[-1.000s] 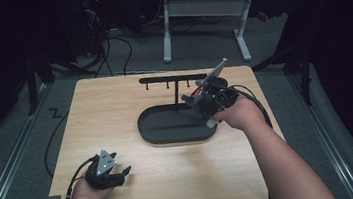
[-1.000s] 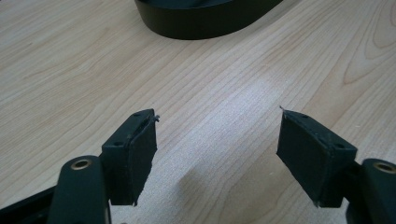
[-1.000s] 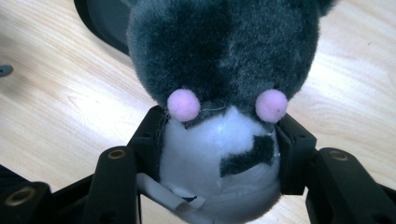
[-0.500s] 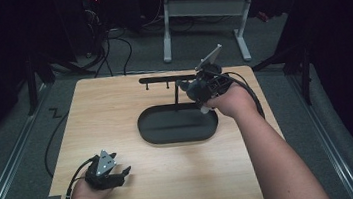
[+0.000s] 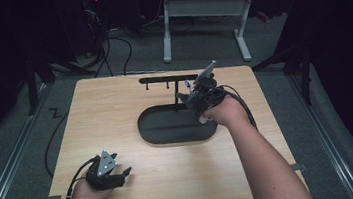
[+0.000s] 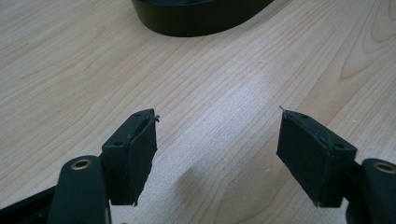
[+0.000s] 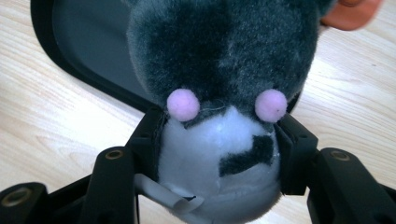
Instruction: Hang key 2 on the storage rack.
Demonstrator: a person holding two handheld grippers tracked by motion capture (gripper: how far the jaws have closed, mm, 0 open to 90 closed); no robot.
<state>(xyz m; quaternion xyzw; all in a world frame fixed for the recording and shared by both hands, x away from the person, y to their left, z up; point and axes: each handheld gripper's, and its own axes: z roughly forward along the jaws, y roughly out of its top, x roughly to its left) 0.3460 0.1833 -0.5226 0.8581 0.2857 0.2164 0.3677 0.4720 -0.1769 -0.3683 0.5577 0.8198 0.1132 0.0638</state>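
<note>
Your left gripper (image 5: pixel 123 174) rests on the near left part of the wooden table (image 5: pixel 106 117). Your left hand (image 5: pixel 87 195) holds it low by the near edge. In the left gripper view its two black jaws stand wide apart, and there is nothing between them but bare wood. It is well apart from the tray.

In the middle of the table lies a black oval tray (image 5: pixel 168 129). Just behind it, on the far side, stands a thin black rack (image 5: pixel 168 80) with small hooks.

To the right, your right hand (image 5: pixel 223 111) holds the right gripper (image 5: pixel 183 97) above the far right end of the tray. Its jaws are about half open and press on both sides of a soft grey toy (image 7: pixel 219 93). The toy has a white part and two pink dots. In the right gripper view the toy hangs over the rim of the tray (image 7: pixel 93 79), with the table below.
</note>
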